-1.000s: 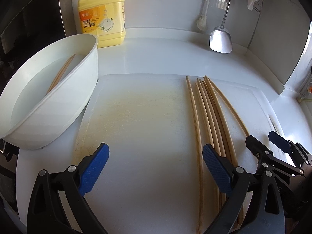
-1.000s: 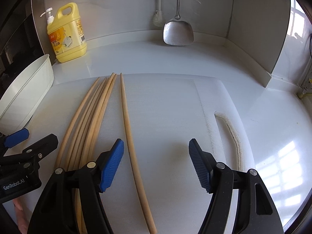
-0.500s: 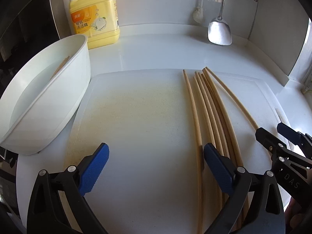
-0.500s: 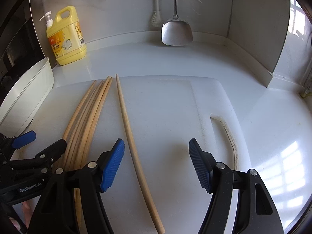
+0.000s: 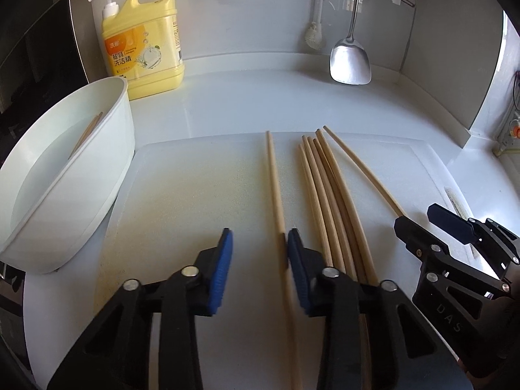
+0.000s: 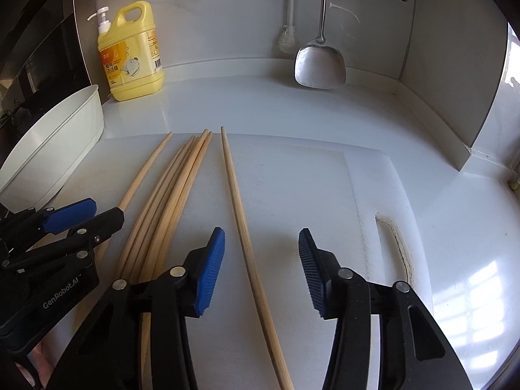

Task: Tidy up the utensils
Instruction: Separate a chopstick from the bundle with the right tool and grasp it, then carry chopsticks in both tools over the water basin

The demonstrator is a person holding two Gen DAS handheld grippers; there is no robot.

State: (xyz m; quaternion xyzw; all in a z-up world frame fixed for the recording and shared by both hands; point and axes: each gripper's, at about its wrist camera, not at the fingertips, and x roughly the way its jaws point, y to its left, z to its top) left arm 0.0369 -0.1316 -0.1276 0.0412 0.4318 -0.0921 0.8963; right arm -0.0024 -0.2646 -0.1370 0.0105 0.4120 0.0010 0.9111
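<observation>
One chopstick [image 5: 274, 182] between left gripper [image 5: 258, 266] pads

Left gripper [image 5: 258, 260] and right gripper [image 6: 261, 260] side by side, angled downward, jaws just narrowed, still parted.

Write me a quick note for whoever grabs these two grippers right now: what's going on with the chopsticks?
Left gripper: jaws have just been closing around the lone chopstick left of the bundle; not pinched yet.
Right gripper: likewise closing around the lone chopstick right of the bundle; not pinched yet.
The bundle lies on the cutting board; at least one chopstick sits in the white basin.
Done: nothing lifted. Left: finish both grips, then gather the chopsticks together.
</observation>
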